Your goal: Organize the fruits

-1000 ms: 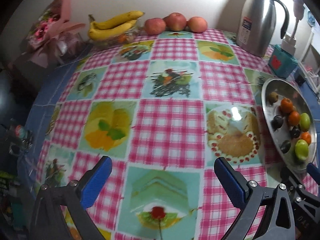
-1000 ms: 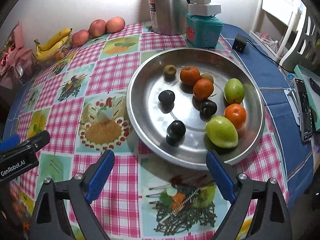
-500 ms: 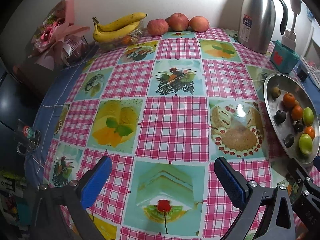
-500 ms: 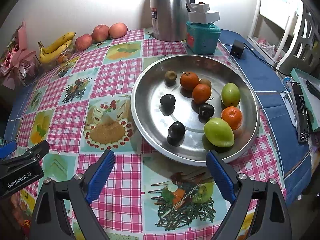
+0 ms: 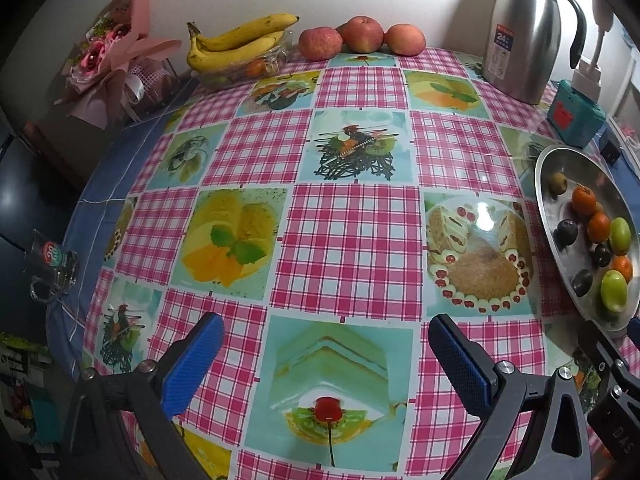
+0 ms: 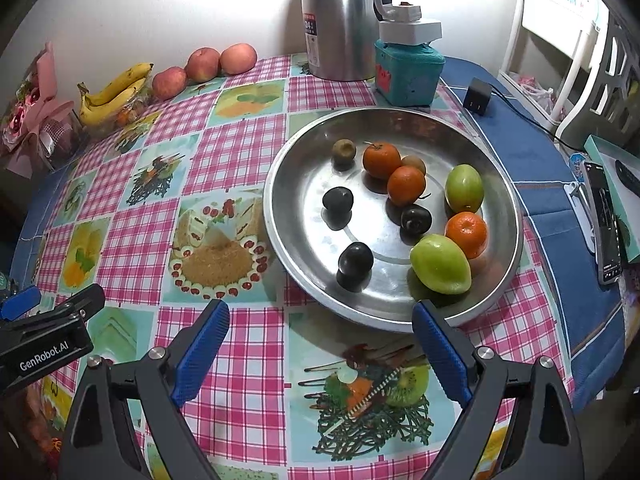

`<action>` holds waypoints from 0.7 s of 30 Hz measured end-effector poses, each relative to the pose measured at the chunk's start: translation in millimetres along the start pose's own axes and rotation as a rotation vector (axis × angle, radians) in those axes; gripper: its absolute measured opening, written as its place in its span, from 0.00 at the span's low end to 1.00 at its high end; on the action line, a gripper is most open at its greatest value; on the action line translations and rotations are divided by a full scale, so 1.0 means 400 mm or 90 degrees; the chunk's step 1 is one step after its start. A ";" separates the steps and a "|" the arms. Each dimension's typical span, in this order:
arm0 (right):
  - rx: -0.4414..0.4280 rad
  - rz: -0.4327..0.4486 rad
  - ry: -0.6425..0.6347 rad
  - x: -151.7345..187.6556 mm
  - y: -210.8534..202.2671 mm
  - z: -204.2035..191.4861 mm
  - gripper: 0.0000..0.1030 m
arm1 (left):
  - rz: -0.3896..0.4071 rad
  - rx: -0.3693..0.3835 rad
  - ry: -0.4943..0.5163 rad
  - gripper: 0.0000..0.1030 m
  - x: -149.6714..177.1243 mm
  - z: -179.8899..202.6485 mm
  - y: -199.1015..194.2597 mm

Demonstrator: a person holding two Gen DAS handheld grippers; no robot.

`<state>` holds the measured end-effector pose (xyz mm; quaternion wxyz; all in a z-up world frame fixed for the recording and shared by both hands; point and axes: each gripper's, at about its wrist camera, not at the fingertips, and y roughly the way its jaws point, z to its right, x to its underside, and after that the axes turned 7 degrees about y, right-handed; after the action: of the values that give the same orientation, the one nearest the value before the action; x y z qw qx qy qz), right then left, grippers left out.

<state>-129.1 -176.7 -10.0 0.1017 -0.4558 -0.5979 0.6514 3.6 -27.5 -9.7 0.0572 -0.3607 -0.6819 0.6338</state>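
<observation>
Worktop is mostly bare checked cloth. The steel tray corrals the mixed fruit, probably to keep it from rolling. Bananas sit by the wall. Right gripper and left gripper: jaws spread, nothing between them.

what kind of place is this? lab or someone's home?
Most likely a home dining table, not a lab: a food-print checked tablecloth, a steel thermos jug by the wall, and fruit in a metal tray, with bananas and a wrapped bouquet nearby.
</observation>
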 end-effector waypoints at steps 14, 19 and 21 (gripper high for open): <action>-0.002 -0.001 0.002 0.001 0.003 0.001 0.90 | -0.022 0.002 0.005 1.00 0.003 0.002 0.017; -0.003 -0.001 0.000 0.001 0.004 0.000 0.90 | -0.031 0.000 0.006 1.00 0.004 0.002 0.024; -0.003 -0.001 -0.002 0.001 0.005 -0.001 0.90 | -0.032 0.001 0.004 1.00 0.004 0.001 0.026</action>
<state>-128.3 -176.7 -11.8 0.1002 -0.4546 -0.6002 0.6505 6.7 -27.6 -19.6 0.0758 -0.3452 -0.6901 0.6316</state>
